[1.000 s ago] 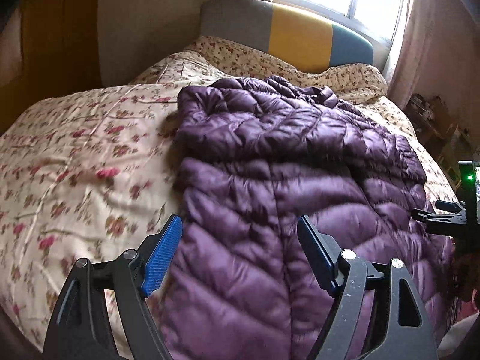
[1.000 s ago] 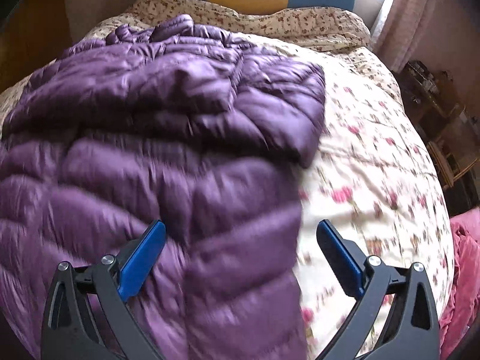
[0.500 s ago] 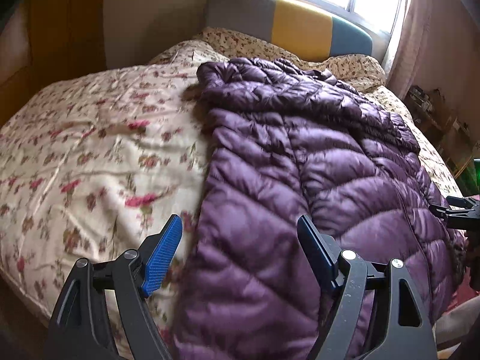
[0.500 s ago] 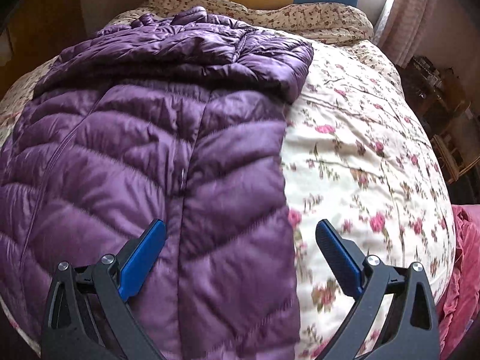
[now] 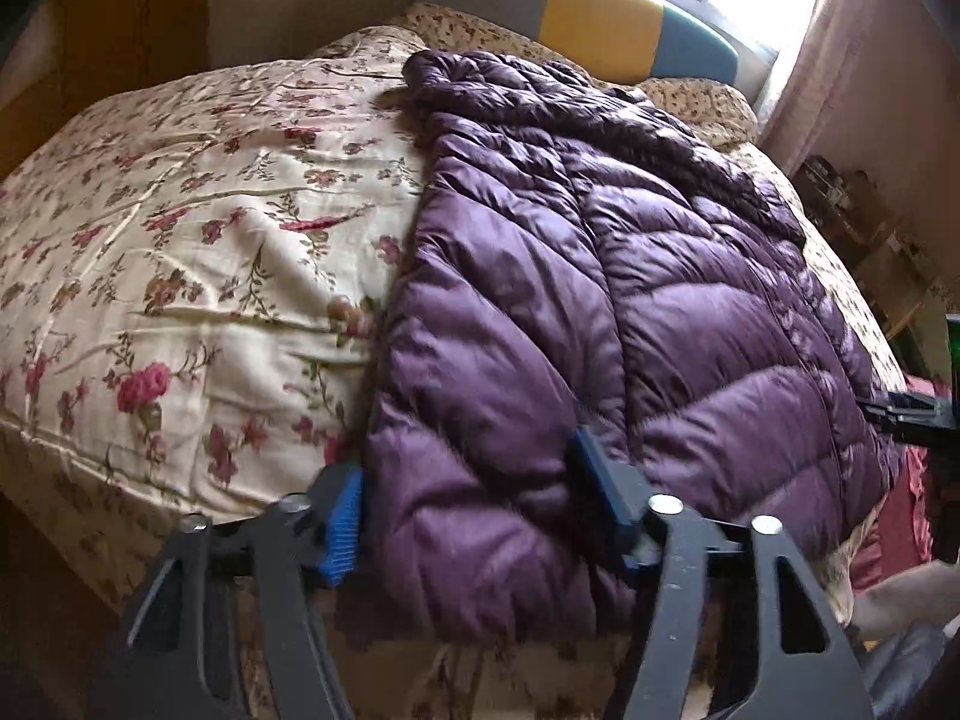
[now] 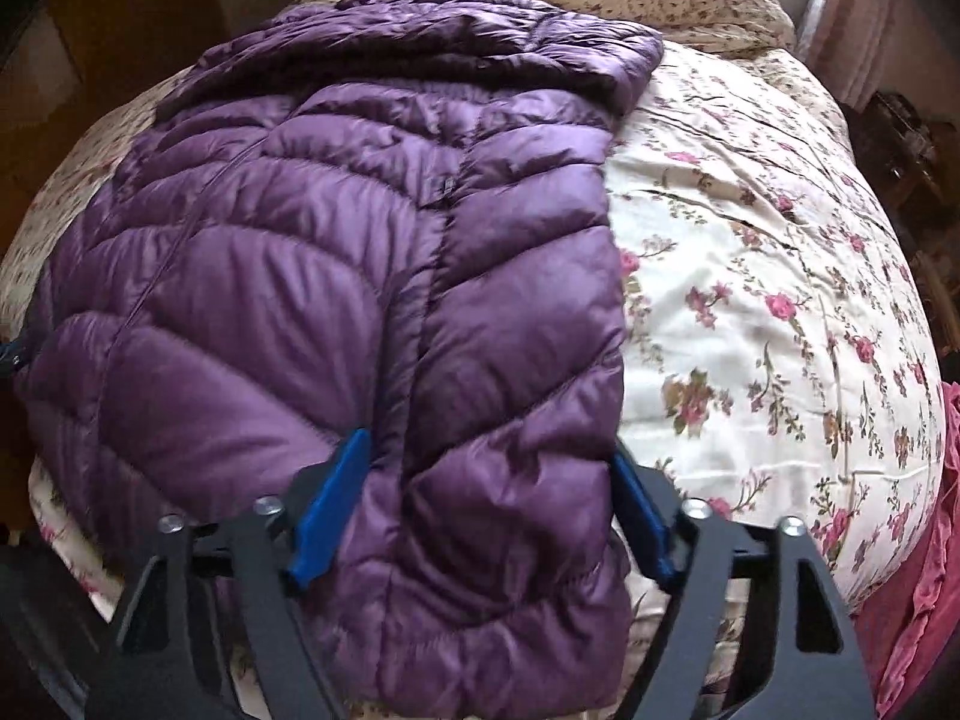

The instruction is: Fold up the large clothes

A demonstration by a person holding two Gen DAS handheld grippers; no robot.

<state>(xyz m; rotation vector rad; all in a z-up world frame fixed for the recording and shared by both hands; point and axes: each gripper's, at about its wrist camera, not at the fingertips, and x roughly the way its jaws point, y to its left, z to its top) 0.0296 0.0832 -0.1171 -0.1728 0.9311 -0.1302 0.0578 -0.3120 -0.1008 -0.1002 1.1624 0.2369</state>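
- One purple quilted down jacket (image 5: 630,300) lies flat on the bed, hem at the near edge and drooping slightly over it, hood and sleeves bunched toward the headboard (image 5: 576,18); the placement suggests it is laid out so the hem can be taken for a fold.
- Left tongs (image 5: 474,510) straddle the jacket's left hem corner; the jaws have just been closing, and the blue pads sit against the padding on both sides, so a grip appears made.
- Right tongs (image 6: 486,504) straddle the right hem corner likewise, jaws just closed inward, pads pressing the fabric.
- Holding both corners at once judged as preparation to carry the hem up toward the hood.
- Floral quilt (image 5: 198,252) lies bare on both sides of the jacket, giving room for a lengthwise fold.
- Near bed edge is close beneath the tongs; slippery padding could slide off there.
- Pink cloth (image 6: 924,576) hangs at the right side, well apart.
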